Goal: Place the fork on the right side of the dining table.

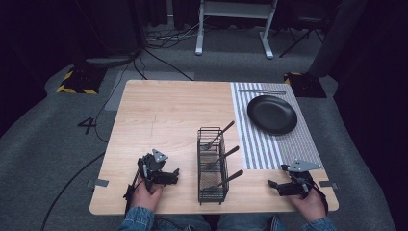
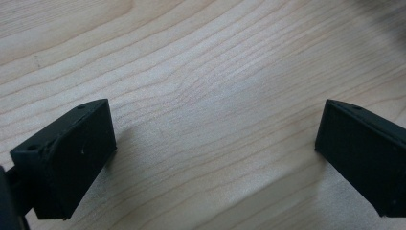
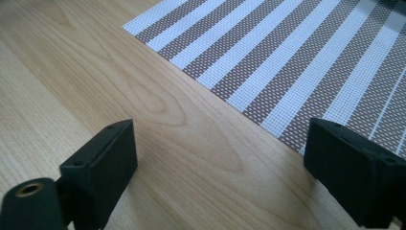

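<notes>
A black wire caddy (image 1: 212, 166) stands near the table's front middle with three pieces of cutlery (image 1: 219, 135) leaning out of its compartments, handles up to the right. A black plate (image 1: 272, 113) lies on a striped placemat (image 1: 269, 147) at the right, with a knife (image 1: 262, 91) beyond it. My left gripper (image 1: 174, 175) rests on the table left of the caddy, open over bare wood (image 2: 210, 120). My right gripper (image 1: 275, 186) sits at the front right, open, its jaws wide apart by the placemat's corner (image 3: 287, 62).
The wooden table (image 1: 163, 110) has bare room across its left and back. Its front edge runs just under both hands. Cables (image 1: 159, 38) and a white desk frame (image 1: 235, 24) stand on the grey floor beyond the table.
</notes>
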Available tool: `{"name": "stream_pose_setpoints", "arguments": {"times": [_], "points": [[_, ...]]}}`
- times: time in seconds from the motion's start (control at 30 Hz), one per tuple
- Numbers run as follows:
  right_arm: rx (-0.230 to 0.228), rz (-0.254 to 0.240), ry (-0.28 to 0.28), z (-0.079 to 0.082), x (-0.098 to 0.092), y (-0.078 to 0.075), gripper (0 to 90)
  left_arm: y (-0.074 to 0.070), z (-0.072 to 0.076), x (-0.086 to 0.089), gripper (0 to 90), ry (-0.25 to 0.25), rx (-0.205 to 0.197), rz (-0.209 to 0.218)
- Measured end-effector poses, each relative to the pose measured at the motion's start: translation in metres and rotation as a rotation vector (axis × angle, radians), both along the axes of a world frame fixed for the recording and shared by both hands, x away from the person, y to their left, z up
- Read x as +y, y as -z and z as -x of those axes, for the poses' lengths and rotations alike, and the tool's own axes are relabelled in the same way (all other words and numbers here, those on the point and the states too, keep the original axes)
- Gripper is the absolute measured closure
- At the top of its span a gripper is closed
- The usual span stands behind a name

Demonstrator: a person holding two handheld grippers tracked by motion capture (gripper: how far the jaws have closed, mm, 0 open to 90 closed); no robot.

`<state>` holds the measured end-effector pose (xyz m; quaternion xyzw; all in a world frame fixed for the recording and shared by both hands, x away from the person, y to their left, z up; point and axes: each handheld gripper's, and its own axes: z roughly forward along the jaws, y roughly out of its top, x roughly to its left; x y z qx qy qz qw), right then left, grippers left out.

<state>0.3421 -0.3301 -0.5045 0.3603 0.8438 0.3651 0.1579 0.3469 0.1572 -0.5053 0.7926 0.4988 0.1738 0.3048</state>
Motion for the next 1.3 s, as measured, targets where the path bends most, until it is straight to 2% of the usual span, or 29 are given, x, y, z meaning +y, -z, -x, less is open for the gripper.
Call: {"name": "stream_pose_setpoints", "arguments": {"times": [0.57, 0.67, 0.7, 0.73, 0.77, 0.87, 0.9, 1.03, 1.3], "points": [[-0.007, -0.006, 0.017, 0.000, -0.001, 0.000, 16.4, 0.000, 0.000, 0.000, 0.2, 0.000, 0.000, 0.000], [-0.008, -0.008, 0.022, 0.001, -0.002, -0.001, 21.1, 0.000, 0.000, 0.000, 0.2, 0.000, 0.000, 0.000], [-0.002, -0.003, 0.039, 0.001, -0.002, -0.003, 28.4, 0.000, 0.000, 0.000, 0.2, 0.000, 0.000, 0.000], [-0.002, -0.003, 0.039, 0.001, -0.002, -0.003, 28.4, 0.000, 0.000, 0.000, 0.2, 0.000, 0.000, 0.000], [0.028, 0.008, 0.046, 0.002, -0.001, -0.007, 36.4, 0.000, 0.000, 0.000, 0.2, 0.000, 0.000, 0.000], [0.055, 0.005, 0.045, 0.001, 0.000, -0.015, 38.7, 0.000, 0.000, 0.000, 0.2, 0.000, 0.000, -0.001], [0.055, 0.005, 0.045, 0.001, 0.000, -0.015, 38.7, 0.000, 0.000, 0.000, 0.2, 0.000, 0.000, -0.001], [0.052, -0.049, 0.014, 0.005, 0.003, -0.030, 38.8, 0.000, 0.000, 0.000, 0.2, 0.000, 0.000, 0.000], [0.010, -0.080, -0.021, 0.014, 0.013, -0.055, 38.4, 0.000, 0.000, 0.000, 0.2, -0.004, 0.001, 0.000]]}}
